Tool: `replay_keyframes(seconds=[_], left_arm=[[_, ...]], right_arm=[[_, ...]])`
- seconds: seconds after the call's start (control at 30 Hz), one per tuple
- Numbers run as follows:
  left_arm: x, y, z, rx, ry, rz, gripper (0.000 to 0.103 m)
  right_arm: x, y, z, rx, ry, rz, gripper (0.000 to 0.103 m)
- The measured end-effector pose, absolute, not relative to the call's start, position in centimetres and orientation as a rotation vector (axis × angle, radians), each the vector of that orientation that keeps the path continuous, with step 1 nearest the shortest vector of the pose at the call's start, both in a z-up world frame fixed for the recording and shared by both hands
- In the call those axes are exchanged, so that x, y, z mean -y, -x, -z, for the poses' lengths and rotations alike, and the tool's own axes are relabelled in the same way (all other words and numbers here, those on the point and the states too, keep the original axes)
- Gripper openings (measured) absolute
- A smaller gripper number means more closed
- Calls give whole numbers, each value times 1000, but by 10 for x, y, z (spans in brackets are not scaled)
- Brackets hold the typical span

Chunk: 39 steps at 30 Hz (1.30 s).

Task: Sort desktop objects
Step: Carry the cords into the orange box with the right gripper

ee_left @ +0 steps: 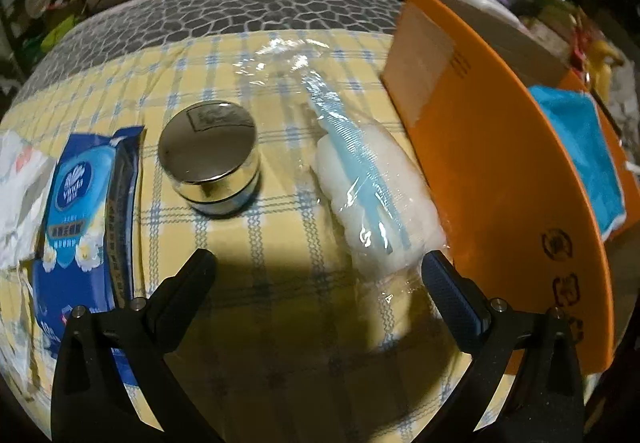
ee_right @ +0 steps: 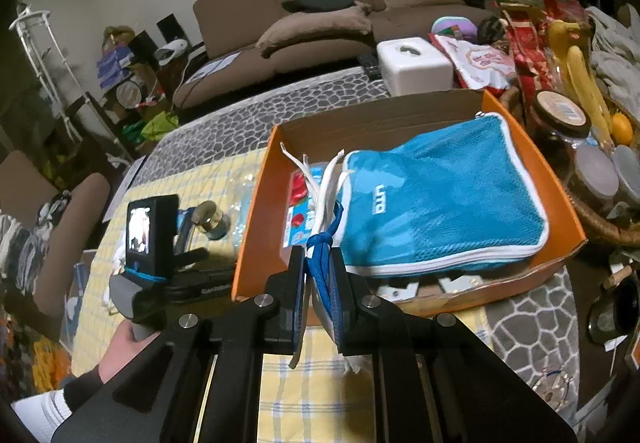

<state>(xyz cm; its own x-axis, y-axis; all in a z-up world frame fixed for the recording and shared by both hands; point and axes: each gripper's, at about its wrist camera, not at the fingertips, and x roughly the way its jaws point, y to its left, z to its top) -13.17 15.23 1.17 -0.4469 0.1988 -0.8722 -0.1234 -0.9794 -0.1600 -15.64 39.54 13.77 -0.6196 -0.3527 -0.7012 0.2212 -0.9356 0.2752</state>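
The right gripper (ee_right: 318, 275) has its jaws clamped on the blue strap and white cords (ee_right: 326, 179) of the blue mesh pouch (ee_right: 444, 199), which lies inside the orange cardboard box (ee_right: 256, 211) at the right side of the tabletop (ee_left: 280, 323). The risk I see is those loose cords: if the jaws part while a strand is pinched or looped, the pouch could drag back out over the box's near wall.

The left gripper (ee_left: 320, 271) hovers low with its jaws wide apart, facing the plastic-wrapped cotton bundle (ee_left: 372, 187) lying just beside the box's outer wall. That slick film could slip or crumple in a pinch, and the chrome-lidded jar (ee_left: 210, 155) nearby, next to the blue wipes pack (ee_left: 86, 203), might get nudged.
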Motion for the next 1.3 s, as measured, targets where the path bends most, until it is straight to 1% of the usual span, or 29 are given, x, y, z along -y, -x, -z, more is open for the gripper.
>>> replay_keyframes(seconds=[0.17,0.23,0.3,0.33,0.43,0.57,0.67,0.87,1.0,1.07,1.13,1.17,1.2,1.23,1.3], left_arm=[[-142,132,-21,229,1502,-2474,103],[-140,132,-26,241,1493,-2460,103],[-140,134,-28,260,1491,-2435,103],[-140,136,-28,272,1500,-2422,103],[-143,144,-27,276,1533,-2413,103],[-151,151,-21,207,1578,-2458,103],[-153,156,-18,192,1610,-2499,103],[-147,164,-18,292,1677,-2564,103],[-146,169,-14,316,1704,-2591,102],[-148,169,-11,330,1693,-2580,91],[-150,168,-12,316,1664,-2575,67],[-152,167,-15,304,1640,-2568,57],[-152,165,-16,303,1628,-2557,41],[-152,164,-19,294,1620,-2547,34],[-152,162,-22,274,1610,-2539,32]], right_arm=[[-417,169,-153,196,-1142,2579,12],[-421,180,-157,117,-1150,2545,12],[-423,192,-159,-1,-1194,2561,12],[-426,195,-159,-9,-1207,2562,12],[-432,203,-157,25,-1229,2561,12],[-429,200,-153,82,-1220,2554,12],[-423,199,-146,96,-1222,2537,12],[-412,194,-137,129,-1217,2512,12],[-405,194,-134,133,-1210,2499,12],[-402,193,-133,131,-1210,2494,12],[-399,192,-132,126,-1210,2490,12],[-397,191,-131,125,-1211,2486,12],[-396,191,-131,123,-1211,2483,12],[-395,191,-131,119,-1211,2481,12],[-391,190,-130,110,-1214,2476,12]])
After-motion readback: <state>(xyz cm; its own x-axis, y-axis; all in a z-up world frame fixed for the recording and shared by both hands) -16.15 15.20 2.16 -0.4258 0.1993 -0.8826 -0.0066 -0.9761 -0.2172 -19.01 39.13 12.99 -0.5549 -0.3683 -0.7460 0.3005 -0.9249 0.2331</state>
